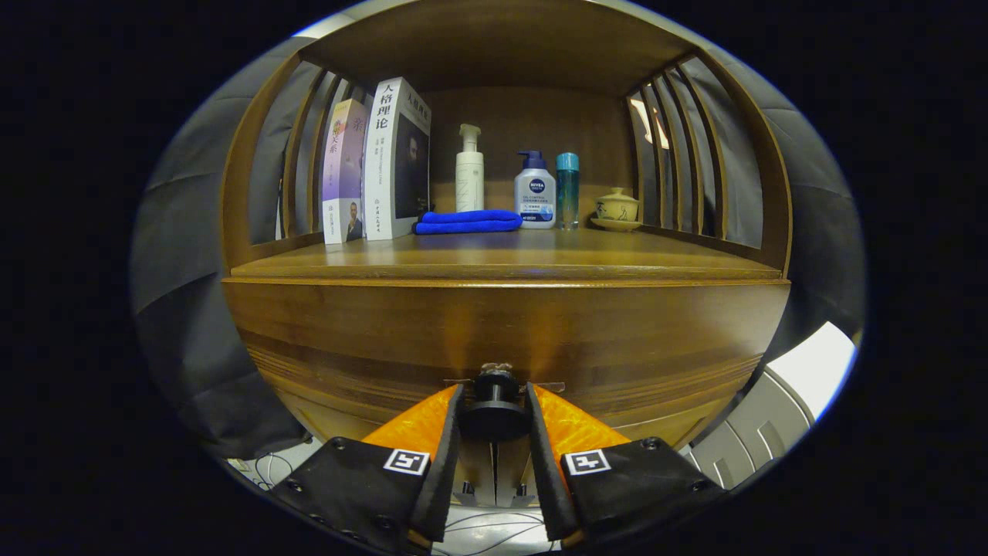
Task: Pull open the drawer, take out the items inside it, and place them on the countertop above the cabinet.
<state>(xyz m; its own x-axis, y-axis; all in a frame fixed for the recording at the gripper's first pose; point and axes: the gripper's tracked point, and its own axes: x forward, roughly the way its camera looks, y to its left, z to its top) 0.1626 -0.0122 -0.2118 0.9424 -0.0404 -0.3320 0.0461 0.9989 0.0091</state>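
Observation:
A wooden cabinet fills the gripper view. Its drawer front (386,324) is the broad panel just ahead of my fingers, and the inside of the drawer is hidden. A dark round knob (494,417) sticks out of the panel low in the middle. My gripper (494,391) is shut on this knob, one finger pressing on each side of it. Above the drawer runs the wooden countertop (587,259), under a shelf roof with slatted sides.
At the back of the countertop stand two upright books (378,162), a folded blue cloth (468,222), a white pump bottle (468,170), a white and blue pump bottle (534,193), a slim blue bottle (567,189) and a lidded cup on a saucer (617,208). Grey cloth hangs at both sides.

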